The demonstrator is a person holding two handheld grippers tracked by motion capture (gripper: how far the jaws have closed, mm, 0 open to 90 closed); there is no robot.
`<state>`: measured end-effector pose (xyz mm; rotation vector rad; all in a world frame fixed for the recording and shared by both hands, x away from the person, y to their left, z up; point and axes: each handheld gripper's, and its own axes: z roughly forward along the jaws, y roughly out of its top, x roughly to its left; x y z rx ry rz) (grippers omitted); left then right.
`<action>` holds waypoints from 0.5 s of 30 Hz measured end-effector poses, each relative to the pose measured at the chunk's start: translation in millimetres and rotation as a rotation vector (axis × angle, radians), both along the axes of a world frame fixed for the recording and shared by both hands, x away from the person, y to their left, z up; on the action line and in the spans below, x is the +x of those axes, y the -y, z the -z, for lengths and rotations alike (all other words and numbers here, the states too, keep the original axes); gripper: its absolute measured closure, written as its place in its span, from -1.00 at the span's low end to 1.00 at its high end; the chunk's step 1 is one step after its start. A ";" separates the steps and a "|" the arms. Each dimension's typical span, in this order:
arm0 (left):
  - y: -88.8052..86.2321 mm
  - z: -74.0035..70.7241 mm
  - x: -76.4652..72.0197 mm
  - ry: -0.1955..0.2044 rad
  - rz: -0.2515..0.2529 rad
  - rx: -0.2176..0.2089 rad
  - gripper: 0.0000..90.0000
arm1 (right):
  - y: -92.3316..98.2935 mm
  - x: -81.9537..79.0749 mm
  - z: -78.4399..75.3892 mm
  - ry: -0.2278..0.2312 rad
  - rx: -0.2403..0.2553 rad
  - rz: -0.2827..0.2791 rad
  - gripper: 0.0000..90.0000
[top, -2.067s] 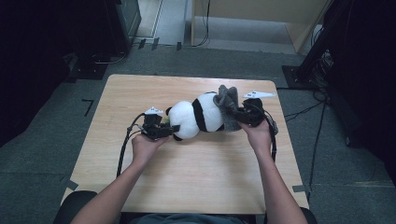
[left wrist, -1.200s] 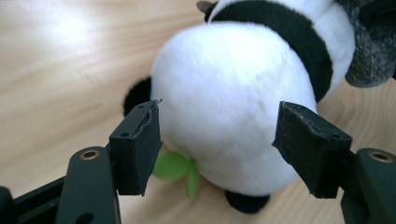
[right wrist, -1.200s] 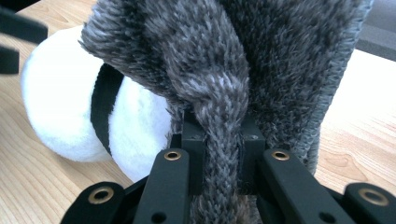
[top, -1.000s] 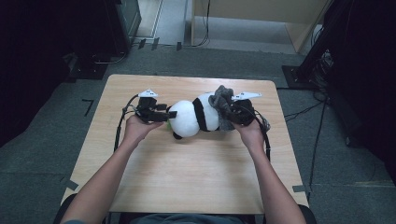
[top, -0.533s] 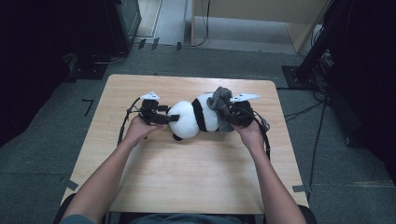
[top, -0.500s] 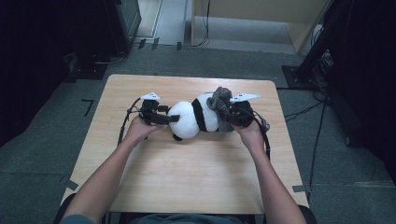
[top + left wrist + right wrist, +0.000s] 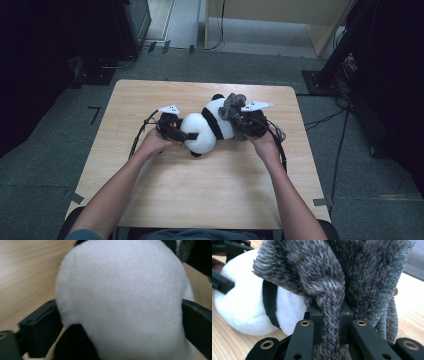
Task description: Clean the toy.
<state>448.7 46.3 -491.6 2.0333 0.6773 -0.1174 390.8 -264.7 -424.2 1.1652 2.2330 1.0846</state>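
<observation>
A: We have a panda (image 7: 207, 127) lying on its side on the table (image 7: 200, 195), about mid-table, a bit toward the far edge.

B: Agreed. Its white round end points to our left gripper (image 7: 172, 131), its other end to the right gripper (image 7: 250, 125).

A: A grey knit cloth (image 7: 231, 107) sits on the panda's right end. In the right gripper view that cloth (image 7: 332, 277) hangs bunched over the panda (image 7: 242, 302).

B: Right gripper (image 7: 331, 322): jaws pressed nearly together, pinching a twisted strand of the cloth. We see the strand run down between the two black jaws.

A: Left gripper (image 7: 120, 322): jaws spread as wide as they go, one on each side of the panda's white end (image 7: 120, 297). They have just been opening. The panda is between them.

B: Do the pads press on it?

A: We can't tell for sure; the plush bulges right up to both jaws, so touching or nearly so. We call it spread, not pinching.

B: Black patch of the panda low in that view, bare table left of the panda (image 7: 25, 272).

A: Both hands are at the panda's two ends, forearms coming in from the near edge. Left hand (image 7: 152, 145) just beside the panda's white end, right hand (image 7: 265, 142) just beside the cloth end.

B: Cables trail from both grippers, away from the panda on each side.
</observation>
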 end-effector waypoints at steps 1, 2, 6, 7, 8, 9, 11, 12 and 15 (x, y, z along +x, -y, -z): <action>0.0 -1.5 -1.1 -0.004 0.008 0.004 -0.86 | -0.7 0.0 0.0 0.001 -0.003 0.004 0.78; 0.0 -3.4 -2.4 -0.003 0.008 0.009 -0.75 | -1.1 0.0 -0.1 0.010 -0.010 0.006 0.78; 0.9 -12.9 -9.5 -0.016 -0.001 0.044 -0.29 | 0.9 0.3 -2.0 0.017 -0.006 0.017 0.78; 1.6 -14.7 -11.4 -0.016 -0.006 0.049 -0.20 | 2.5 0.7 -2.5 0.020 -0.006 0.022 0.78; 2.5 -16.2 -13.6 -0.010 -0.011 0.056 -0.14 | 4.5 1.1 -3.4 0.017 0.001 0.029 0.77; 3.2 -18.0 -15.4 -0.009 -0.015 0.063 -0.07 | 6.8 1.9 -4.1 0.012 0.012 0.031 0.77; 5.1 -21.6 -18.9 -0.008 -0.024 0.067 0.03 | 12.4 3.5 -6.5 0.000 0.032 0.046 0.77; 5.5 -22.8 -20.0 -0.009 -0.020 0.064 0.06 | 15.1 4.5 -7.7 -0.008 0.049 0.052 0.76; 6.5 -28.0 -24.4 -0.005 -0.011 0.058 0.14 | 21.2 4.3 -12.2 -0.015 0.067 0.069 0.76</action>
